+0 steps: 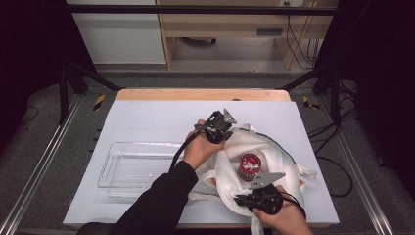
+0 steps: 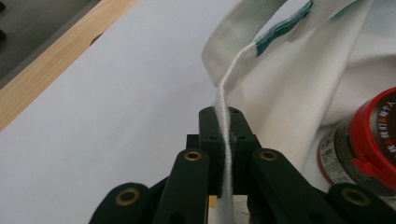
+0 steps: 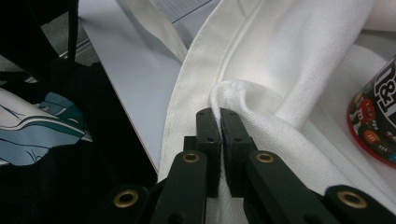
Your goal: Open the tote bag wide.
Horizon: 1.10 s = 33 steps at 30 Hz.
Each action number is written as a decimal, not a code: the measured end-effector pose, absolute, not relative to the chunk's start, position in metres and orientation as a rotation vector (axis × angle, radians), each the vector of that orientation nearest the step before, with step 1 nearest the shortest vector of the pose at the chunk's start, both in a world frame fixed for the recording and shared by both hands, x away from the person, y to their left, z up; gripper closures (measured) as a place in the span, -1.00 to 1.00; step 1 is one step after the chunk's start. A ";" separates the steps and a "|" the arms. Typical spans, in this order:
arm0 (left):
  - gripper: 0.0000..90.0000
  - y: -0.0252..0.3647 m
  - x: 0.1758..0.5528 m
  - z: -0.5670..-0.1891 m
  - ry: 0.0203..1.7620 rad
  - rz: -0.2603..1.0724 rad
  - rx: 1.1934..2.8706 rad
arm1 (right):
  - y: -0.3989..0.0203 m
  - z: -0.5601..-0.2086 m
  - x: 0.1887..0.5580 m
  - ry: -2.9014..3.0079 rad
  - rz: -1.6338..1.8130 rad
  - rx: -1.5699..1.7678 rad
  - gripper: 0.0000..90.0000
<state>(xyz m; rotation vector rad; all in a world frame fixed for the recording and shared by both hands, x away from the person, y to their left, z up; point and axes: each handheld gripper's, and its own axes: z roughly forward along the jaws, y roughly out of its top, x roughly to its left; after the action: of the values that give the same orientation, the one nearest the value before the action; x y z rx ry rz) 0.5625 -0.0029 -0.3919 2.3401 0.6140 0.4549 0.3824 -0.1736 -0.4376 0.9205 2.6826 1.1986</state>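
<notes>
Pinching the white cloth bag (image 1: 274, 156) from two sides, the left tool (image 1: 221, 128) clamps its far-left rim while the right tool (image 1: 258, 195) clamps its near edge. A red-lidded jar (image 1: 250, 165) stands between them inside the bag, right of a clear plastic tray (image 1: 128, 166) on the tabletop (image 1: 161, 117).

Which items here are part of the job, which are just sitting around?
In the job:
- white cloth bag, its rim pinched by both grippers
- left gripper, shut on the rim
- right gripper, shut on the rim
- red-lidded container inside the bag

Lying about:
- clear plastic tray, untouched
</notes>
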 end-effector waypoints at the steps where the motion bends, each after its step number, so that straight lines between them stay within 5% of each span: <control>1: 0.94 -0.003 0.564 -0.393 0.619 0.456 2.336 | -0.174 -0.438 0.382 2.684 1.204 0.918 0.97; 33: 0.91 -0.007 0.572 -0.411 0.626 0.426 2.427 | -0.173 -0.447 0.381 2.707 1.186 0.922 0.96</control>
<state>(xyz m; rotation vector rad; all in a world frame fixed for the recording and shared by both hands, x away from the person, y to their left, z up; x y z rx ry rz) 0.5724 -0.0068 -0.4112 2.4273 0.6256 0.4255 0.3807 -0.1729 -0.4467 0.9217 2.7069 1.1859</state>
